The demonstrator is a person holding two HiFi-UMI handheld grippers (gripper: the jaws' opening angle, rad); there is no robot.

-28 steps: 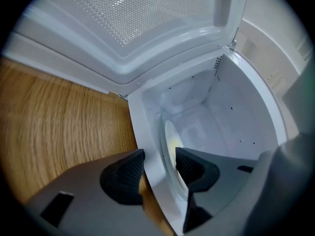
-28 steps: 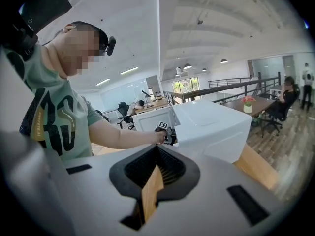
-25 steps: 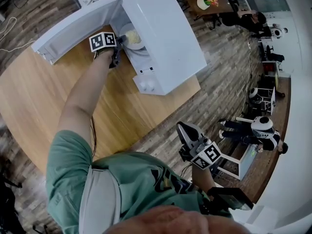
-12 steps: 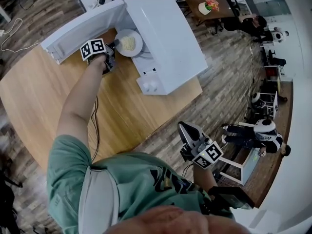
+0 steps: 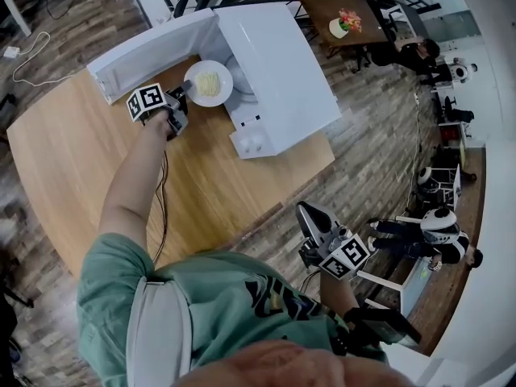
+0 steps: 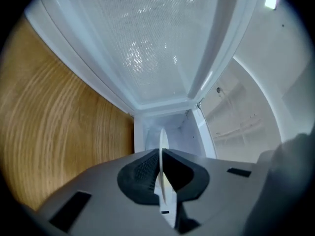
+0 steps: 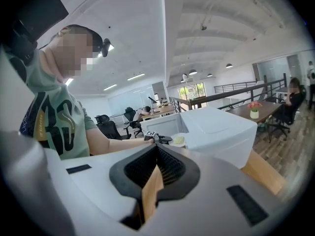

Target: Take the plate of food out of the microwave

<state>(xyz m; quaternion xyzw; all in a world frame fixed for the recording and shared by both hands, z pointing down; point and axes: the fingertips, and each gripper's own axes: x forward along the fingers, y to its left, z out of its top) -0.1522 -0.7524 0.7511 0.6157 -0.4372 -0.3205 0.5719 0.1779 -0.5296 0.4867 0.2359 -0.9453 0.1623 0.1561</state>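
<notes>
Plate, L gripper just closed on it

White plate of food held at the open microwave's mouth

The round plate lies level with pale yellow food heaped at its centre. It is between the door, swung open to the left, and the white microwave on the right. The left tool, jaws just closed, clamps its near-left rim.
</notes>
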